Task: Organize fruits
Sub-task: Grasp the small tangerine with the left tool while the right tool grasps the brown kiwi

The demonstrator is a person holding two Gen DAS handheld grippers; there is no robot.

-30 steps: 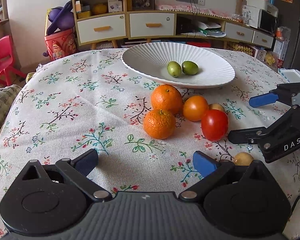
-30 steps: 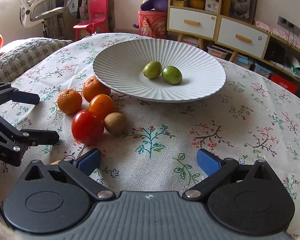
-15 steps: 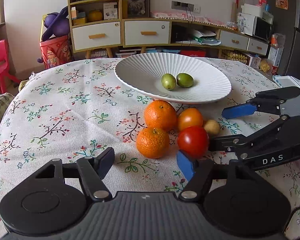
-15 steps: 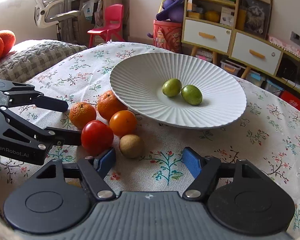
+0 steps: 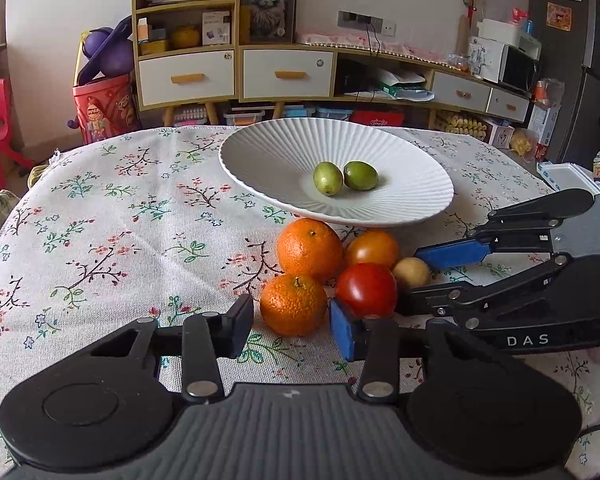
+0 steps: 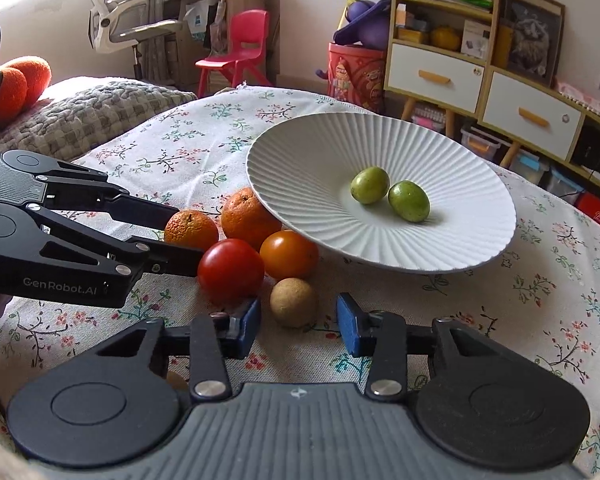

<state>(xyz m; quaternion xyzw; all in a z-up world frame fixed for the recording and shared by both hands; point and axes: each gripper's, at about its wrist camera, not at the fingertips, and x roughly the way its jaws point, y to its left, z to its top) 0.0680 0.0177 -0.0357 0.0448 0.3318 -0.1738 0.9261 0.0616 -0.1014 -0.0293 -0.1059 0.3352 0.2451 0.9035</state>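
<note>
Just closing, not yet pressing, left hand-held gripper [image 5: 292, 326] around near mandarin [image 5: 293, 304] on table [image 5: 100, 240]: soft-skinned, probably light, best pinched gently across its middle. Likewise closing right hand-held gripper [image 6: 296, 324] astride small brown fruit [image 6: 293, 302], untouched. Beyond, plate [image 5: 260, 148].

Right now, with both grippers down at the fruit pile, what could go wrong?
Both sets of jaws have just been closing: the left gripper around the small orange mandarin, the right gripper around the small brown round fruit. Neither is visibly pressing yet.
1. Each gripper has a finger beside the red tomato, which may get shoved or bruised.
2. The two grippers sit close together and could collide on lifting.
</note>
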